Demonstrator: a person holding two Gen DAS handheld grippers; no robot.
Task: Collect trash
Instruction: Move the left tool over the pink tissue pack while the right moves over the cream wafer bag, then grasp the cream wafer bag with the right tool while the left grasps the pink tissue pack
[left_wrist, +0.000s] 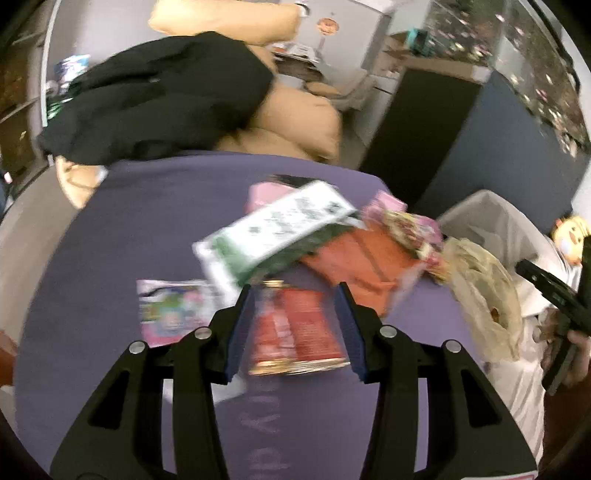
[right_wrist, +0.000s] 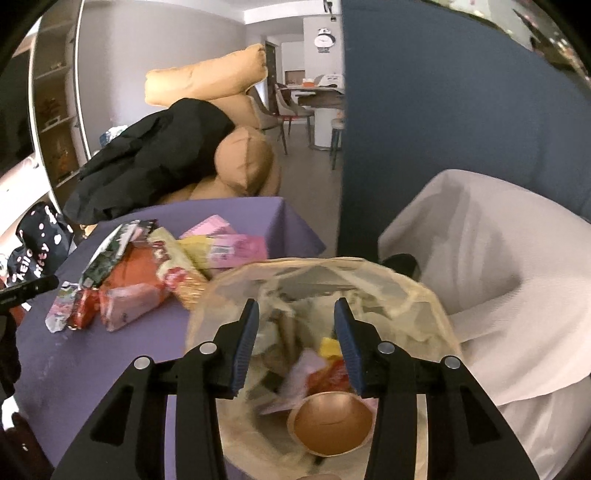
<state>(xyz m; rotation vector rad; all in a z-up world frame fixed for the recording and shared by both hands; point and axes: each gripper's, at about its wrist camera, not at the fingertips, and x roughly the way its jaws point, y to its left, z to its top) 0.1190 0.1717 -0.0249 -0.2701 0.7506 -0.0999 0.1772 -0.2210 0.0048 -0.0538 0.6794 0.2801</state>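
Observation:
My left gripper (left_wrist: 294, 290) hangs open over a red snack wrapper (left_wrist: 295, 328) lying on the purple tablecloth (left_wrist: 129, 229); the wrapper shows between the jaws, untouched and blurred. Behind it lie a white-and-green packet (left_wrist: 273, 236), an orange packet (left_wrist: 354, 266) and a pink wrapper (left_wrist: 406, 229). My right gripper (right_wrist: 296, 303) is open above a translucent trash bag (right_wrist: 417, 295) with nothing between its pads. Inside the bag are a brown paper cup (right_wrist: 328, 421) and blurred pink, red and yellow wrappers (right_wrist: 317, 369). The pile of packets (right_wrist: 136, 280) sits left of the bag.
A colourful pink wrapper (left_wrist: 173, 310) lies left of my left gripper. A white-lined bin (right_wrist: 480, 258) stands right of the bag, against a blue partition (right_wrist: 424, 129). A black jacket (right_wrist: 147, 162) drapes over tan cushions (right_wrist: 243, 162) beyond the table.

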